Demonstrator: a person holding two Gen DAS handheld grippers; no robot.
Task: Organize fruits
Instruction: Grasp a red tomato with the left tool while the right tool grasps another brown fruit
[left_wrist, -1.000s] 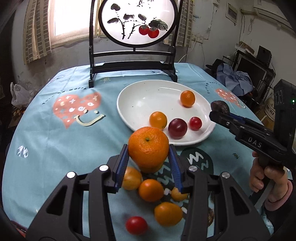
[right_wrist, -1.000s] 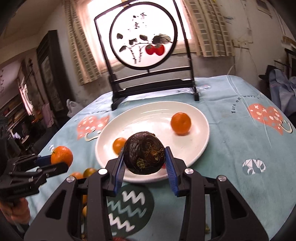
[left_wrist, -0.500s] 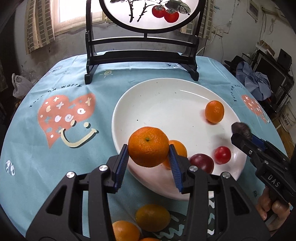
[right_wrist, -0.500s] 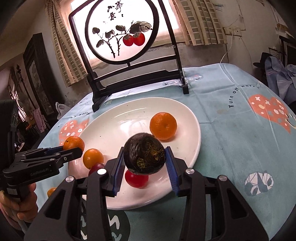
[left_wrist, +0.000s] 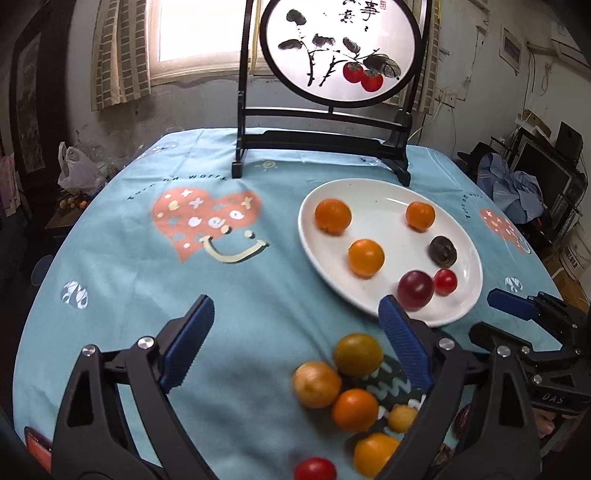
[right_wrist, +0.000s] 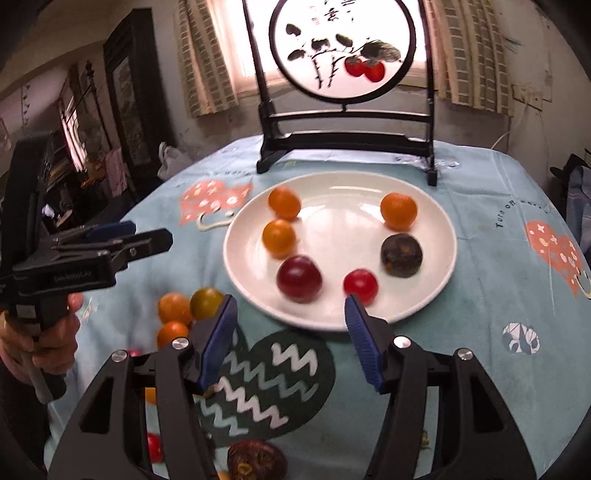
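Both grippers, left gripper (left_wrist: 295, 343) and right gripper (right_wrist: 288, 339), are hanging wide and empty now, having just dropped an orange (left_wrist: 332, 216) and dark fruit (right_wrist: 401, 254) on the plate (right_wrist: 340, 192). Loose fruits (left_wrist: 357, 354) beside the plate are waiting next.

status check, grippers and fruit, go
Left gripper open, empty. Right gripper open, empty. Six fruits on white plate; loose fruit pile on tablecloth near edge. Nothing blocking.

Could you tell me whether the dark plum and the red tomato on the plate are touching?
Apart. In the right wrist view, bare white plate shows between the plum and the tomato; in the left wrist view they merely overlap.
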